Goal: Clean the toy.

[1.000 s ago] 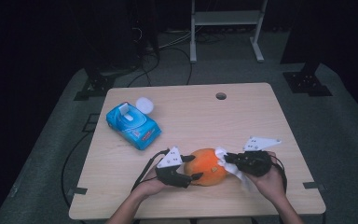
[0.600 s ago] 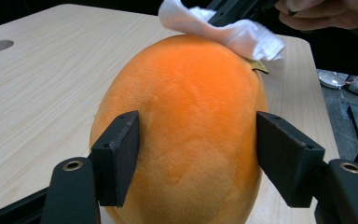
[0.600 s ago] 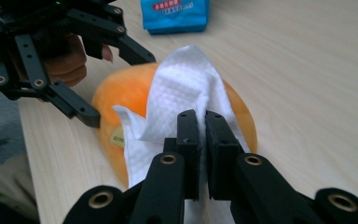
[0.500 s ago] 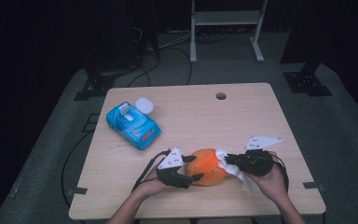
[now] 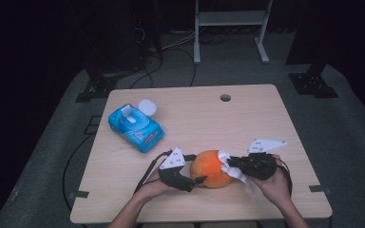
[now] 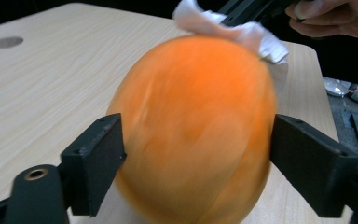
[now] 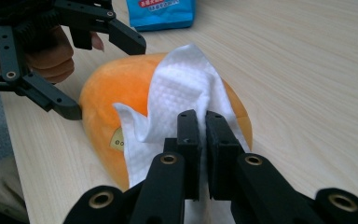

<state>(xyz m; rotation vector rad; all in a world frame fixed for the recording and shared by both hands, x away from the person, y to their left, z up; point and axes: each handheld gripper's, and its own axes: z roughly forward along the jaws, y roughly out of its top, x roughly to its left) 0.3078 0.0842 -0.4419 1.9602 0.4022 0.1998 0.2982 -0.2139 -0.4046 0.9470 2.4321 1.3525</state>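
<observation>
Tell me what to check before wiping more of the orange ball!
1. Wipe pinched in right gripper: ok.
2. Wipe touching the orange ball: ok.
3. Left gripper steadying the ball: not ok. Its jaws have just been opening; the ball sits between them, the far jaw standing clear.
4. Ball resting on the table: ok.
5. Wipes pack out of the way: ok.
6. Ball already clean: cannot tell.

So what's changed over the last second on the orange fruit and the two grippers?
The left gripper has just been opening its jaws, which straddle the orange fruit. The right gripper stays shut on the white wipe against the fruit. The blue wipe pack stays where it was.
</observation>
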